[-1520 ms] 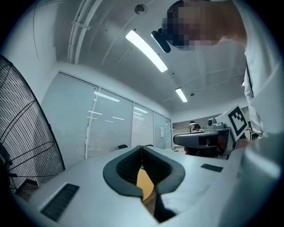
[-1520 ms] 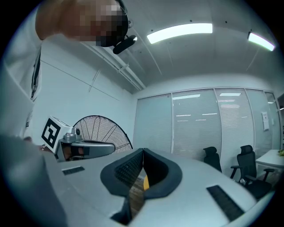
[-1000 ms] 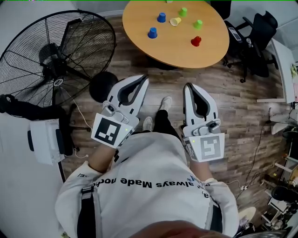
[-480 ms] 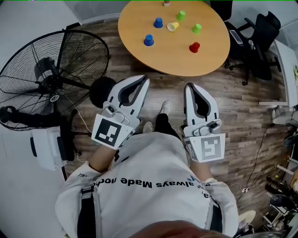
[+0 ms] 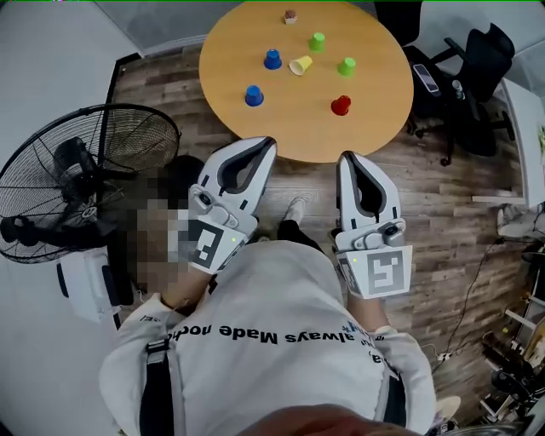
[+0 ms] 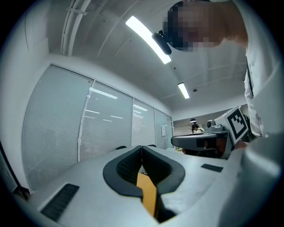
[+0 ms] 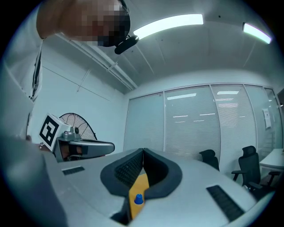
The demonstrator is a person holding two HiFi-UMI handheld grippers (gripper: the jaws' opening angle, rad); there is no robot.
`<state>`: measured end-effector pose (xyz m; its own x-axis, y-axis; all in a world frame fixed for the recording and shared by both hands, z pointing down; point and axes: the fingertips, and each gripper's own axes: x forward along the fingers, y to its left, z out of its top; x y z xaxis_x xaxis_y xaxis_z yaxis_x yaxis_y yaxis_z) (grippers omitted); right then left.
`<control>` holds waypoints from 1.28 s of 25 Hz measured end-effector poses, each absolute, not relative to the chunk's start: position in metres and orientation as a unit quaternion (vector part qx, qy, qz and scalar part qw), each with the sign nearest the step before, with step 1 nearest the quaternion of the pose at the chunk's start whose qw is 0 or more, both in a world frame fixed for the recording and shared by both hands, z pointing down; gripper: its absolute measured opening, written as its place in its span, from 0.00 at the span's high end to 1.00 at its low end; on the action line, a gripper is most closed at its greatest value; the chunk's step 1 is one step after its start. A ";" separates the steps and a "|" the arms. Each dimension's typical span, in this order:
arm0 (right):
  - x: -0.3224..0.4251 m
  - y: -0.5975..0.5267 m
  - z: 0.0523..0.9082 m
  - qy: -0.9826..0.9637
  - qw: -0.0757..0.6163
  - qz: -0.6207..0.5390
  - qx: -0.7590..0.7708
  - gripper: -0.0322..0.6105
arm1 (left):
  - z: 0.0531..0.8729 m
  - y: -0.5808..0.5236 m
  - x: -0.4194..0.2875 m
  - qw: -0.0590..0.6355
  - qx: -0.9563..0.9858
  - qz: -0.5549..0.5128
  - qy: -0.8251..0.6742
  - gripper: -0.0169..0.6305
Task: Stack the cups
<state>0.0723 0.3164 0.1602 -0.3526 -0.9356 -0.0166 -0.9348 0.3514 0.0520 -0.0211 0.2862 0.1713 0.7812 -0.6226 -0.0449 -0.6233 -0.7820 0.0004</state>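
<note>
Several small cups stand on the round wooden table [image 5: 375,128] in the head view: two blue [image 5: 254,94] [image 5: 272,59], two green [image 5: 317,41] [image 5: 347,65], one red [image 5: 341,105], and a yellow one [image 5: 300,65] lying on its side. My left gripper [image 5: 271,142] and right gripper [image 5: 346,157] are held level just short of the table's near edge, both shut with nothing in them. In the right gripper view a blue cup [image 7: 139,199] shows through the gap under the shut jaws. The left gripper view shows only a strip of table top [image 6: 147,195].
A large floor fan [image 5: 81,179] stands at the left, with a white box [image 5: 85,281] on the floor beside it. Black office chairs [image 5: 477,60] sit right of the table. A small brown object [image 5: 290,16] rests at the table's far edge. Cables lie on the floor at right.
The person has walked toward the table: it now sits lower and nearer in the head view, and the fan has slid left. Both grippers stay shut in front of the body.
</note>
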 end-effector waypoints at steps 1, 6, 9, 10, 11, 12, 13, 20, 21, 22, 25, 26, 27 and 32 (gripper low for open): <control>0.080 0.310 0.158 -0.822 0.004 -0.028 0.568 0.91 | 0.171 0.280 -0.013 0.008 -0.944 0.021 0.329 0.94; 0.120 0.282 0.160 -0.822 0.011 -0.029 0.569 0.91 | 0.169 0.252 0.027 0.013 -0.944 0.019 0.330 0.94; 0.143 0.260 0.160 -0.822 0.007 -0.027 0.569 0.91 | 0.169 0.229 0.050 0.012 -0.944 0.021 0.330 0.94; 0.150 0.253 0.161 -0.822 0.006 -0.025 0.569 0.91 | 0.170 0.222 0.056 0.012 -0.943 0.021 0.331 0.94; 0.156 0.247 0.163 -0.822 0.007 -0.024 0.569 0.91 | 0.172 0.216 0.062 0.011 -0.943 0.019 0.333 0.94; 0.162 0.242 0.165 -0.823 0.009 -0.024 0.567 0.91 | 0.173 0.211 0.067 0.012 -0.942 0.016 0.336 0.94; 0.167 0.239 0.166 -0.824 0.010 -0.025 0.565 0.91 | 0.174 0.207 0.072 0.012 -0.941 0.016 0.338 0.94; 0.189 0.215 0.167 -0.829 -0.002 -0.021 0.558 0.91 | 0.178 0.188 0.094 0.011 -0.935 0.014 0.353 0.94; 0.190 0.211 0.168 -0.830 -0.001 -0.019 0.557 0.91 | 0.179 0.184 0.095 0.008 -0.935 0.015 0.356 0.94; 0.192 0.208 0.169 -0.831 -0.001 -0.019 0.556 0.91 | 0.180 0.181 0.096 0.007 -0.934 0.014 0.357 0.94; 0.194 0.197 0.173 -0.834 -0.001 -0.015 0.552 0.91 | 0.185 0.171 0.098 0.007 -0.933 0.006 0.360 0.94; 0.194 0.195 0.175 -0.835 0.001 -0.013 0.550 0.91 | 0.186 0.168 0.098 0.007 -0.933 0.004 0.360 0.94; 0.194 0.192 0.178 -0.836 0.005 -0.012 0.548 0.91 | 0.187 0.165 0.098 0.007 -0.933 0.004 0.361 0.94; 0.193 0.171 0.183 -0.836 0.013 -0.010 0.549 0.91 | 0.189 0.142 0.095 0.004 -0.932 0.009 0.363 0.94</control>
<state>0.1926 0.1705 0.1835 -0.3976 -0.9175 0.0117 -0.9170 0.3978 0.0306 0.0948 0.1419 0.1894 0.7365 -0.6762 -0.0194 -0.6764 -0.7366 -0.0019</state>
